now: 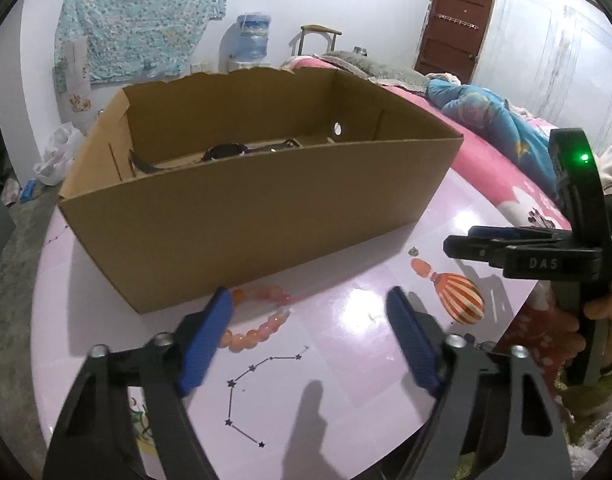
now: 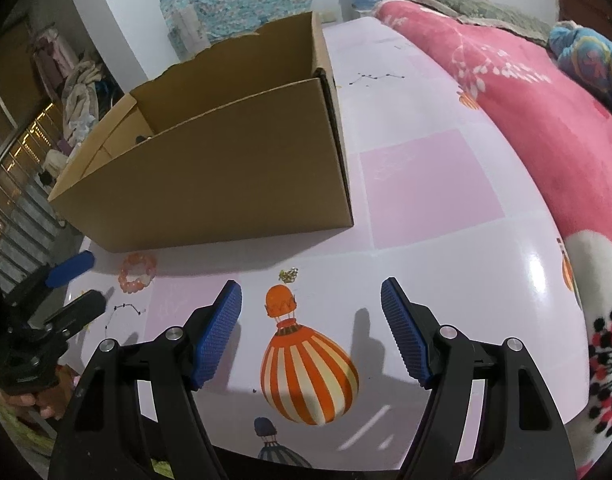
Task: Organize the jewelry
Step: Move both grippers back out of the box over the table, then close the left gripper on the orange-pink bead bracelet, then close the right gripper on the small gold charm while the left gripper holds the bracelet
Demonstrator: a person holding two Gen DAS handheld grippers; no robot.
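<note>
Two pieces at least remain out: bracelet [image 1: 257, 320] on tabletop [image 1: 346, 360] by box [image 1: 245, 216], between the part-open, empty left gripper's [image 1: 310, 304] fingers, and small gold piece [image 2: 288, 275] beyond the open, empty right gripper [image 2: 310, 294]; dark items [image 1: 225, 151] already boxed.

My left gripper [image 1: 310, 312] hangs over the glossy pink patterned table [image 1: 386, 240], its 2 blue-padded jaws spread apart with nothing pressed between them. A bracelet of round orange-pink beads [image 1: 257, 320] lies on the table just beside my left pad, close against the front wall of the open brown cardboard box [image 1: 257, 216]. Dark items lie inside that box, too dim to make out. At the right edge, my right gripper [image 1: 458, 242] is seen from the side.
</note>
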